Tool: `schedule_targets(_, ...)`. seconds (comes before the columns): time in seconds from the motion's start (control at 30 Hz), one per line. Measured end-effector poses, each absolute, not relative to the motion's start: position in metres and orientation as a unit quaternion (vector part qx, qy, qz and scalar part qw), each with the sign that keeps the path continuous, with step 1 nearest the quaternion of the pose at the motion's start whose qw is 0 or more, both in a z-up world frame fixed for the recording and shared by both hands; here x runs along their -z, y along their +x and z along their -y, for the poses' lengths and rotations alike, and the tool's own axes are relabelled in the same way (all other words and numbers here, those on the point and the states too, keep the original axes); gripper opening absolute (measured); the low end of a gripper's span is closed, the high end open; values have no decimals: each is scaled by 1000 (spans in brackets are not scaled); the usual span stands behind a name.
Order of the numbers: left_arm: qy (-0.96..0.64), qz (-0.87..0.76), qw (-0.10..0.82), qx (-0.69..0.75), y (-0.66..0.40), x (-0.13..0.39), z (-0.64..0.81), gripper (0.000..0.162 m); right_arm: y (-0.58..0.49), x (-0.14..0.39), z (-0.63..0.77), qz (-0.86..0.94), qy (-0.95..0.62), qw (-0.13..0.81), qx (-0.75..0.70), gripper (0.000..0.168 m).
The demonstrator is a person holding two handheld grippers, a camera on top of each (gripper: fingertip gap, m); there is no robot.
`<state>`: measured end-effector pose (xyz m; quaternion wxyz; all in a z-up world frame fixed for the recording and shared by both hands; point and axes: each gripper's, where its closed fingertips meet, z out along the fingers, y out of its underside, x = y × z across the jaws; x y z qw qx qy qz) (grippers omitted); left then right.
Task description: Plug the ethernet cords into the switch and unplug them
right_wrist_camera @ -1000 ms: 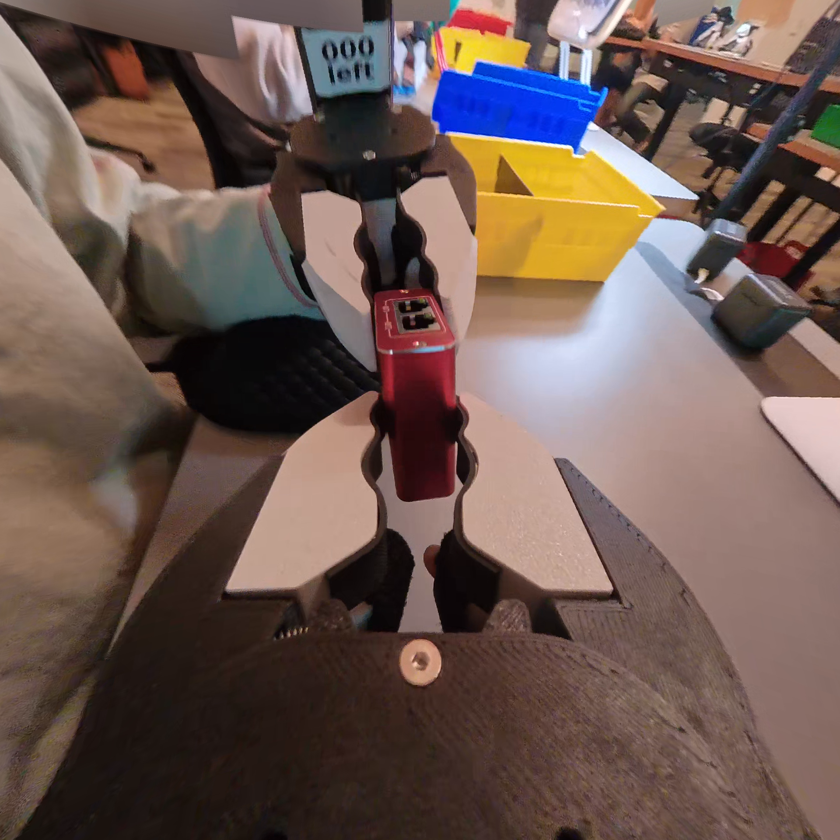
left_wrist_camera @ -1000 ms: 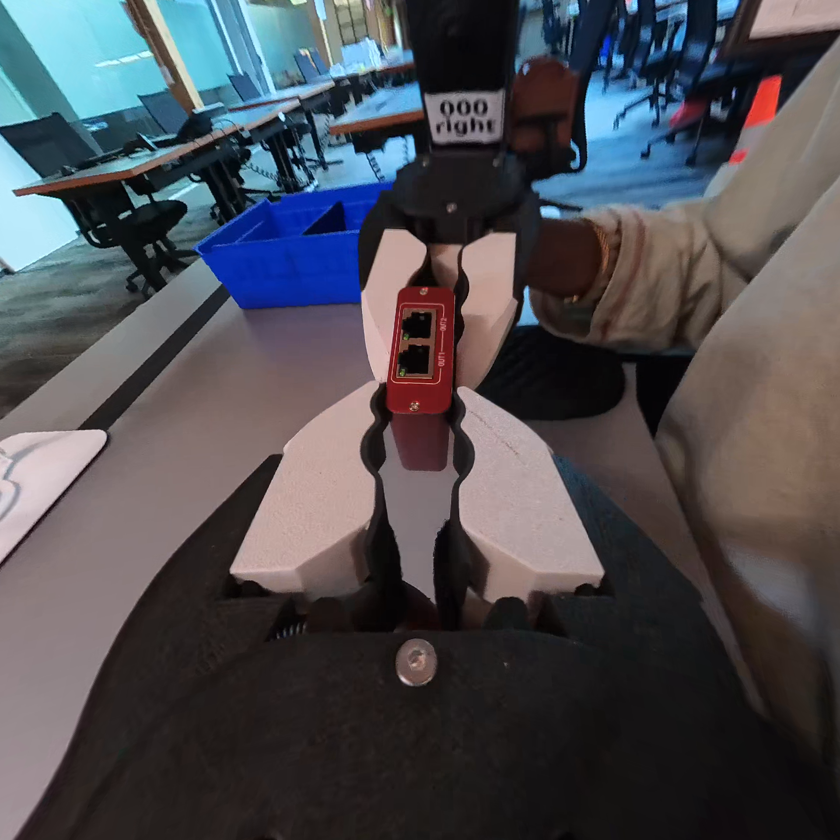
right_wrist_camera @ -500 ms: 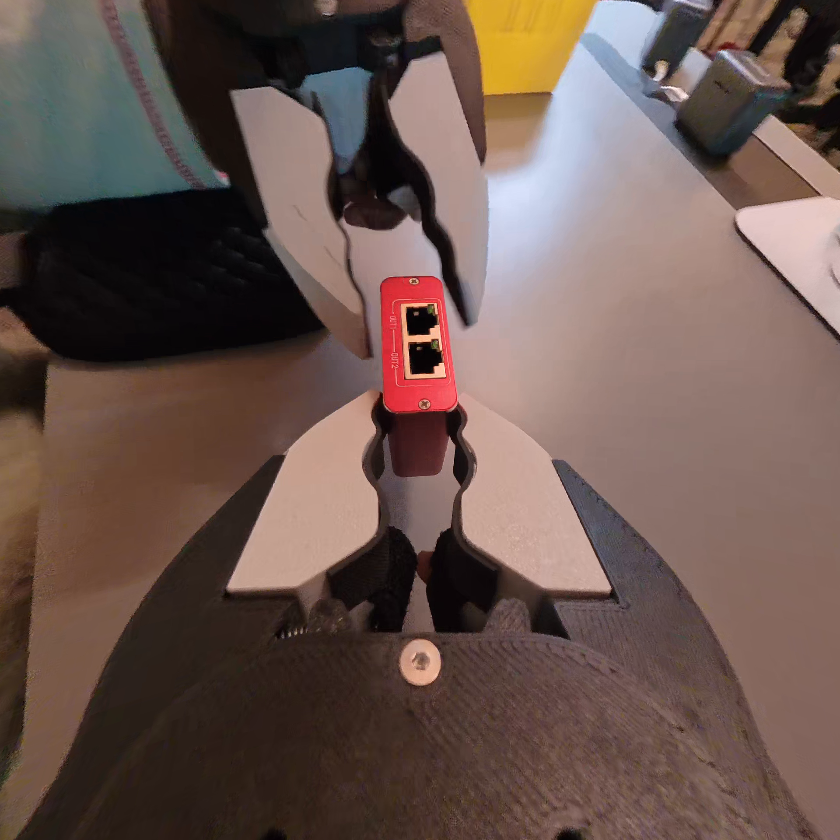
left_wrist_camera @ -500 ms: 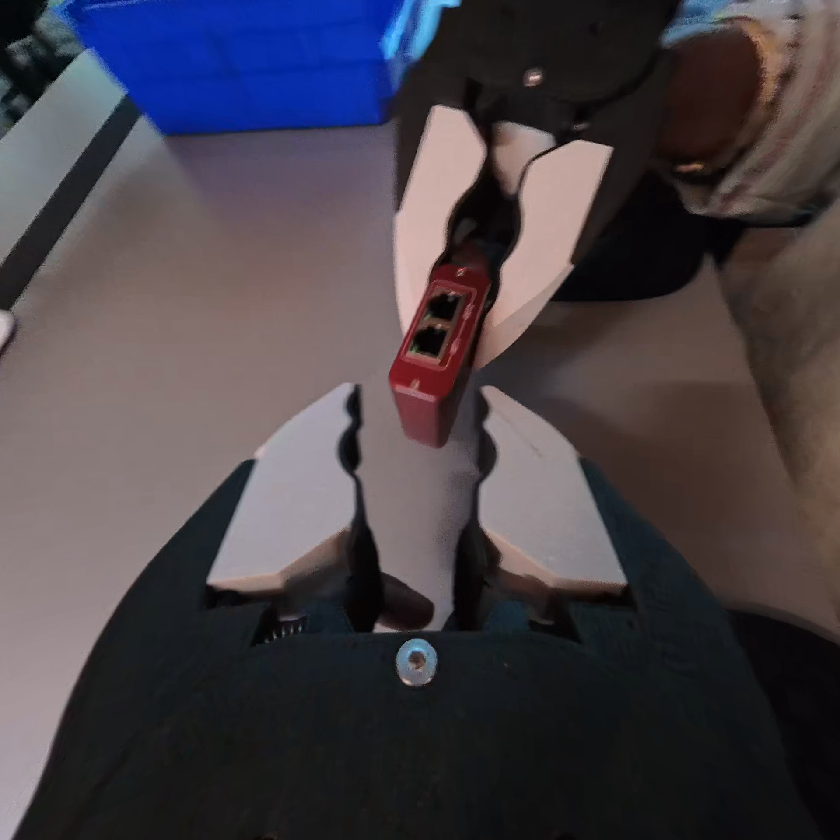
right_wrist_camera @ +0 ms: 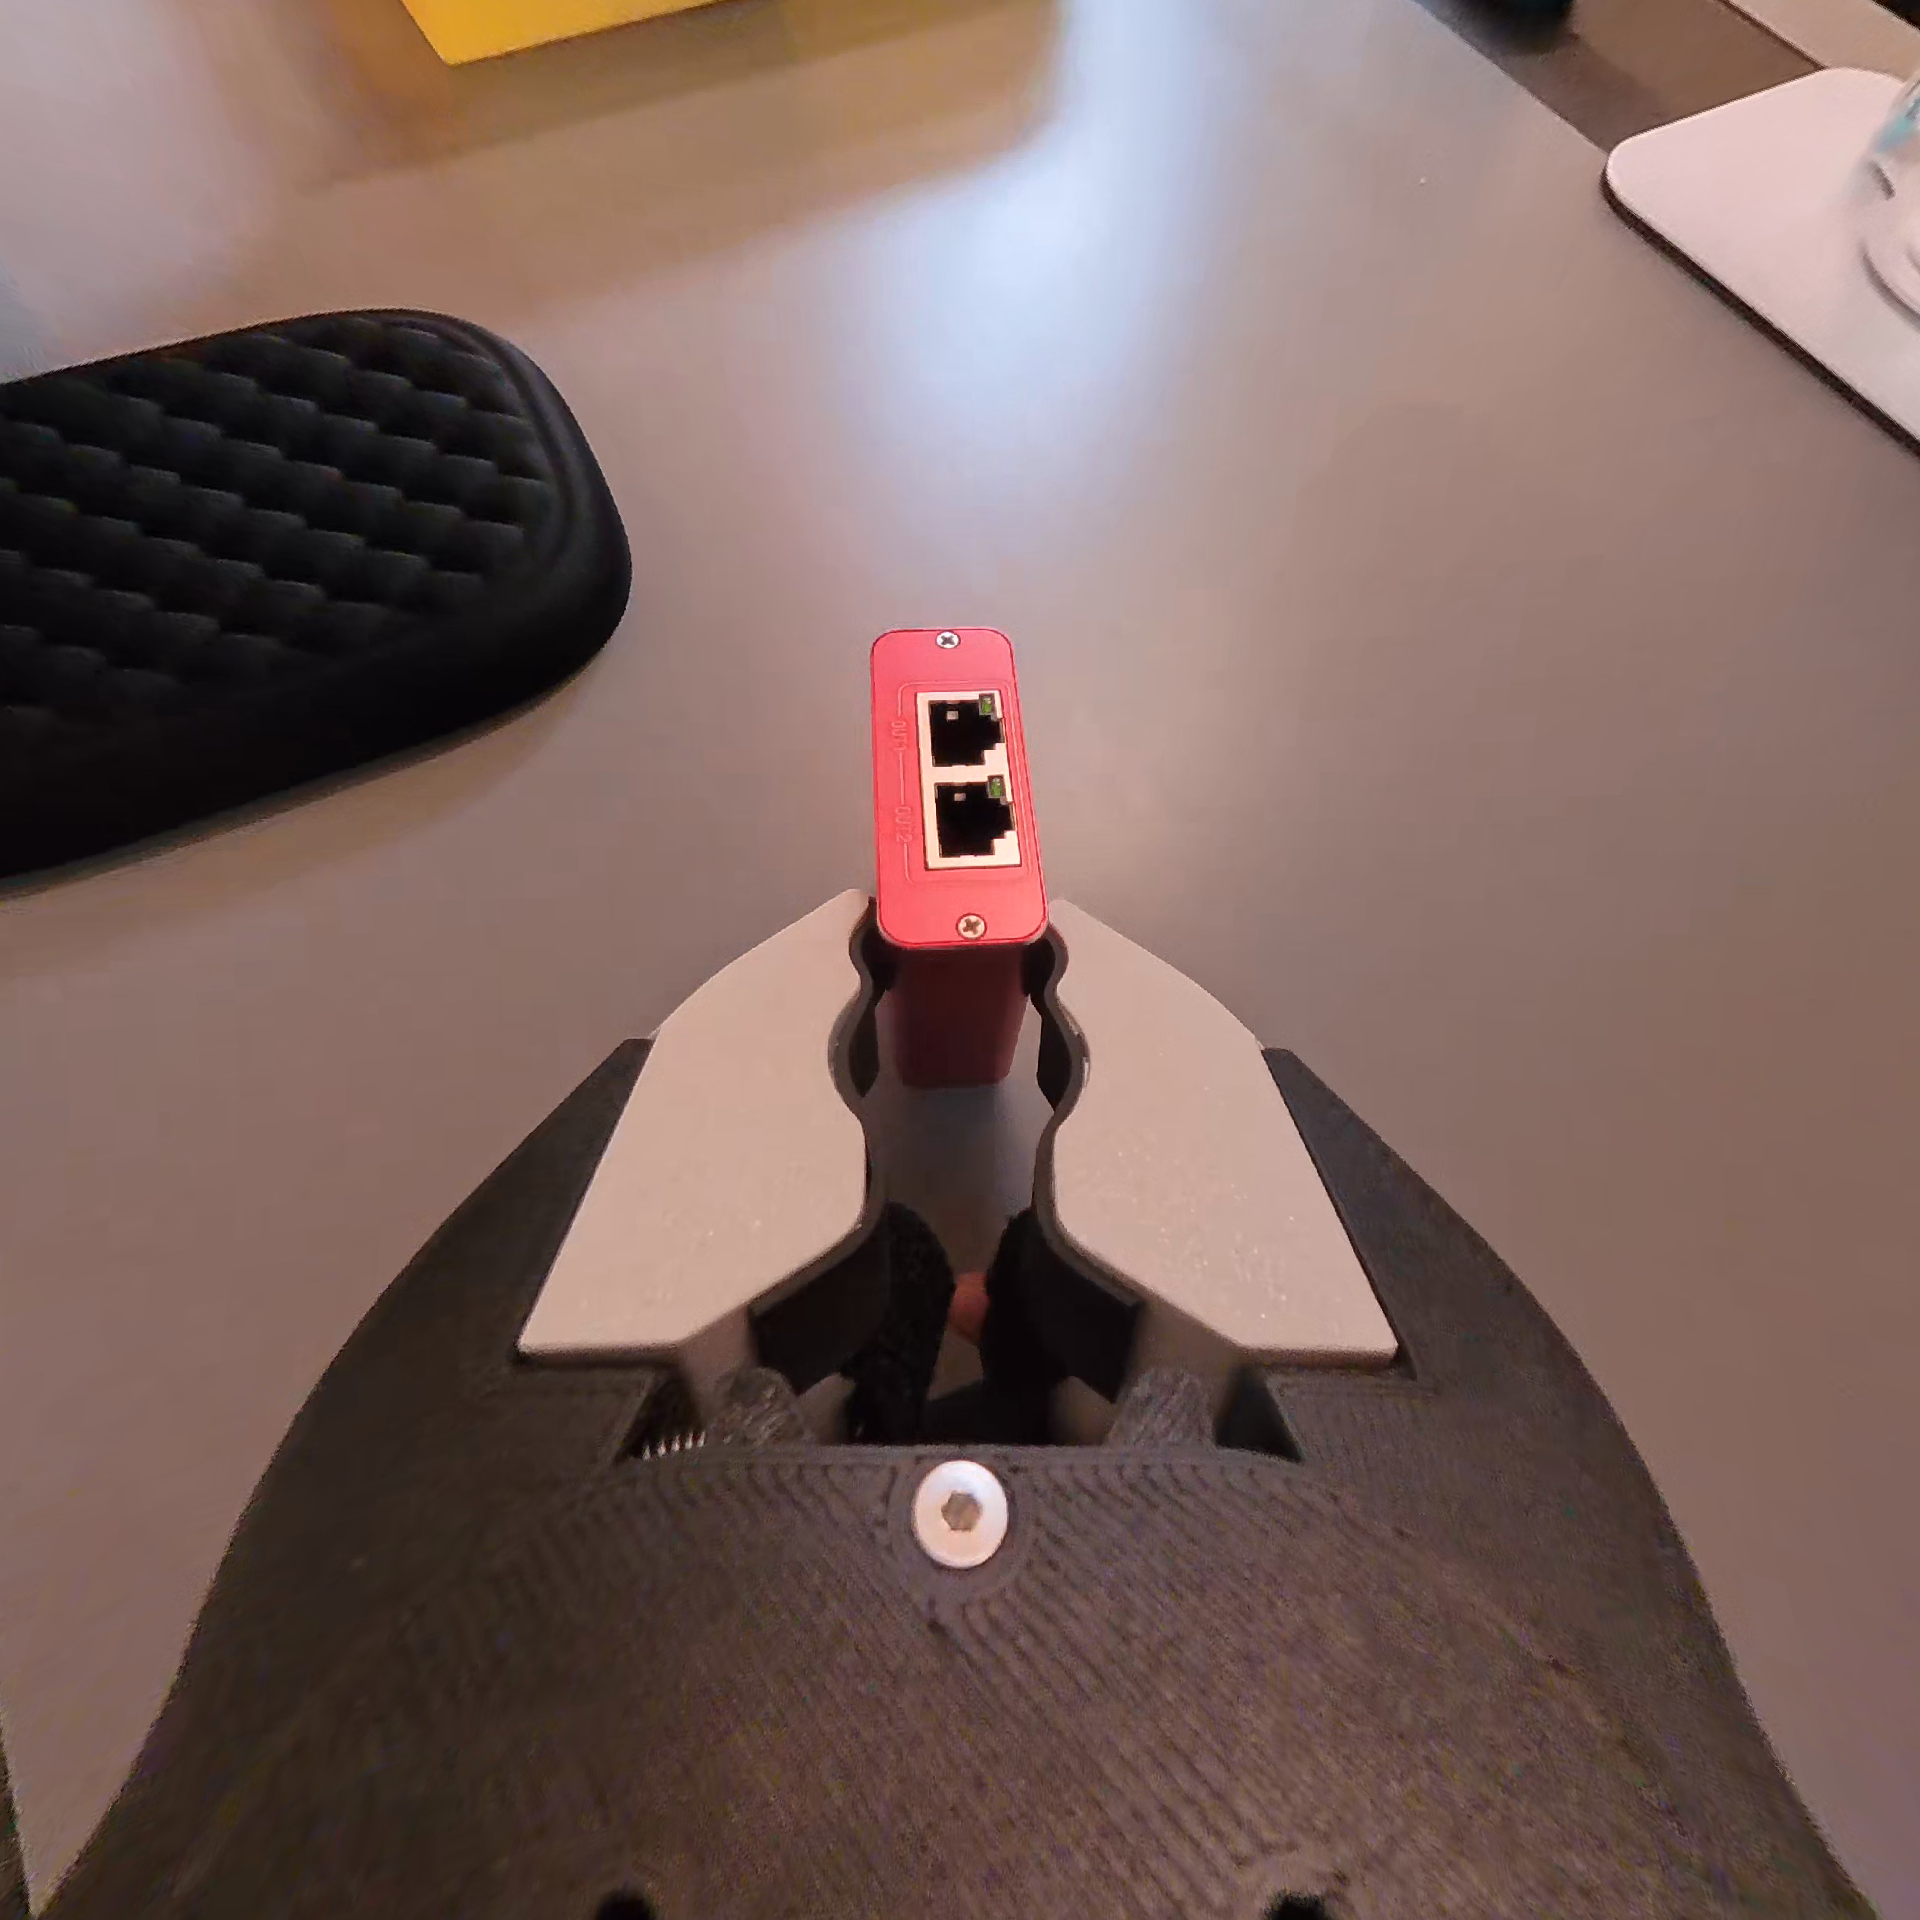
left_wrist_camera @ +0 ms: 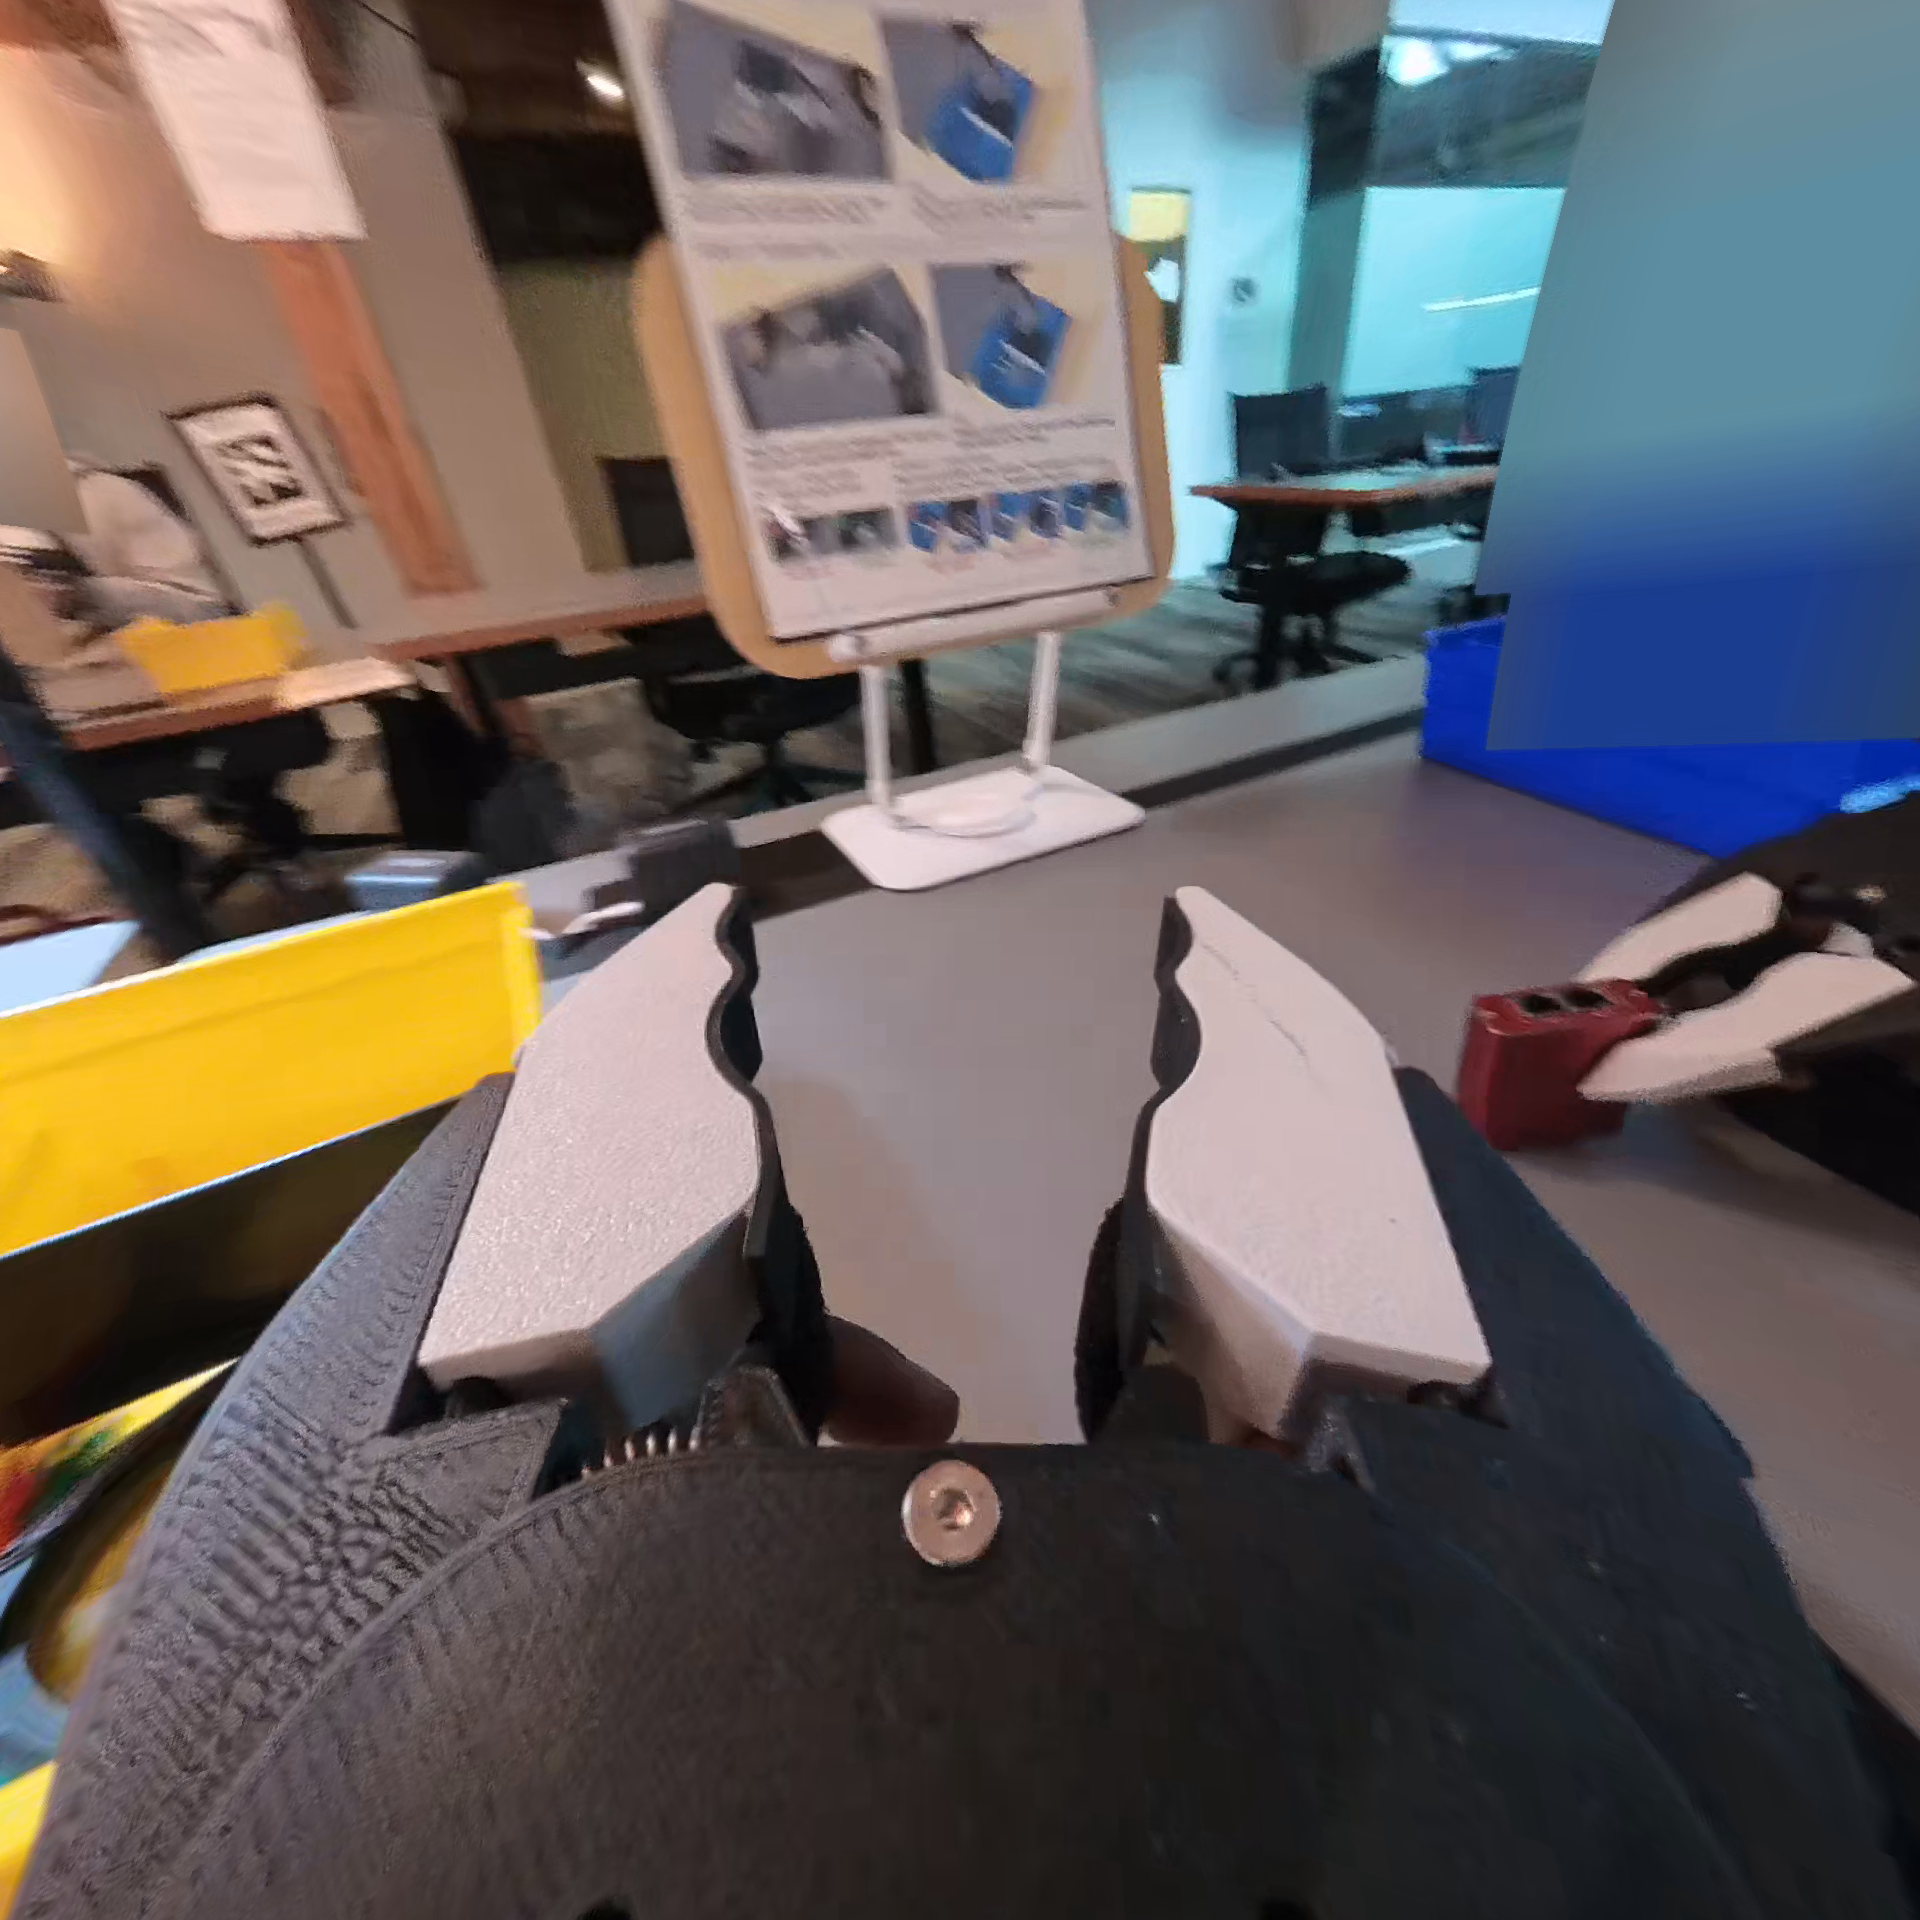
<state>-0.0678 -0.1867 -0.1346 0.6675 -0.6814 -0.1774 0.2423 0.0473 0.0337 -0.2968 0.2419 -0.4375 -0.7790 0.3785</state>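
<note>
A grey table [left_wrist_camera: 935, 1039] is shown as the largest item, and everything else is carried on it or held over it. A yellow bin [left_wrist_camera: 260, 1039] is seen at the left edge of the left wrist view, and a blue bin [left_wrist_camera: 1662, 769] at the far right of the same view. A picture board on a white stand [left_wrist_camera: 904, 312] is placed upright at the far side of the table, its white base resting on the surface. A black quilted pad [right_wrist_camera: 260, 582] is laid flat on the table, to the left in the right wrist view. The left gripper [left_wrist_camera: 951, 935] is held over bare table with its grey fingers spread wide and nothing between them. The right gripper [right_wrist_camera: 956, 935] is pressed onto the red switch [right_wrist_camera: 956, 790], which is pinched at its lower body between the two fingertips. The switch is seen end-on in the right wrist view, with two empty ports stacked one above the other on its face. In the left wrist view the same switch is seen at the right, low over the table or on it; which cannot be told. No cord is seen in either port.
</note>
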Motion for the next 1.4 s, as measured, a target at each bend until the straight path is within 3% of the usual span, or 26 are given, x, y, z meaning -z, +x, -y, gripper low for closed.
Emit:
schedule_targets(0.23, -695, 272, 563, -354, -104, 141, 279, 71, 49, 302, -34, 787, -441, 237, -361, 28)
schedule_targets(0.3, -719, 283, 526, -355, -115, 153, 293, 69, 50, 298, -33, 783, -440, 233, -372, 46)
schedule_targets(0.43, -803, 265, 443, -297, -142, 189, 308, 69, 55, 278, -34, 759, -434, 228, -428, 67)
schedule_targets(0.67, -915, 194, 321, -151, -192, 242, 299, 51, 65, 252, -55, 701, -446, 240, -502, 66)
schedule_targets(0.9, -982, 138, 124, -36, -201, 302, 306, 37, 69, 244, -65, 701, -447, 273, -484, 61)
schedule_targets(1.03, -988, 109, 108, 0, -189, 307, 304, 8, 68, 243, -69, 699, -449, 283, -479, 60)
schedule_targets(1.17, -983, 97, 150, -48, -192, 281, 304, 6, 66, 242, -73, 696, -452, 291, -476, 59)
schedule_targets(1.4, -920, 121, 320, -189, -205, 188, 302, 6, 63, 233, -73, 687, -446, 304, -486, 55)
